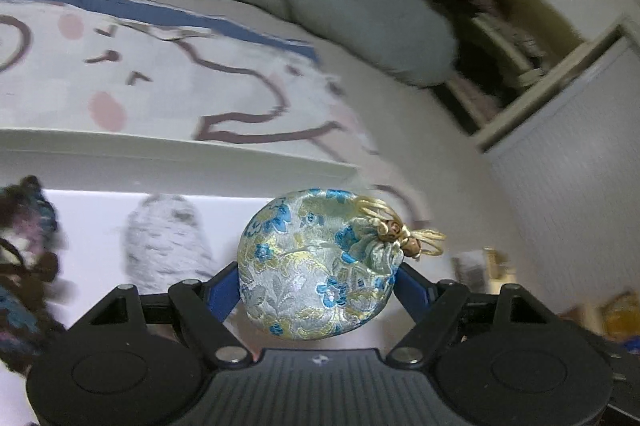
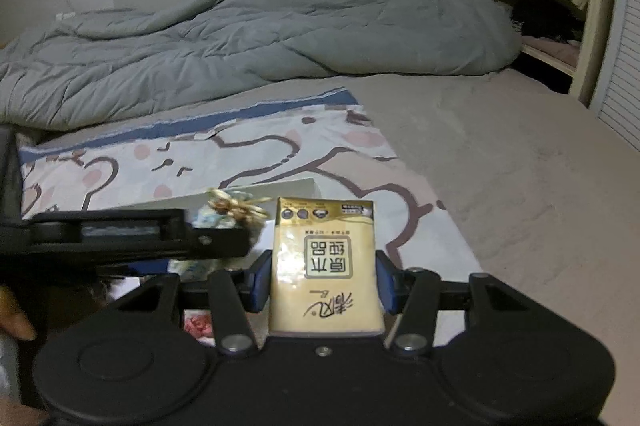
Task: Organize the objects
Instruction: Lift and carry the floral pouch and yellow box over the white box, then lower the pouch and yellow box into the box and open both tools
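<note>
The left gripper [image 1: 316,286] clamps a round brocade pouch [image 1: 316,266] between its blue pads, held above a white box [image 1: 180,149]; the right gripper [image 2: 320,278] grips a yellow tissue pack [image 2: 324,266], just right of the pouch, near the cartoon-print sheet [image 2: 240,153].

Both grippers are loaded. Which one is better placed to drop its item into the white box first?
Left, probably. The left gripper holds the pouch right above the white box, seen directly below its fingers. The right gripper with the tissue pack sits further back, behind the left.
</note>
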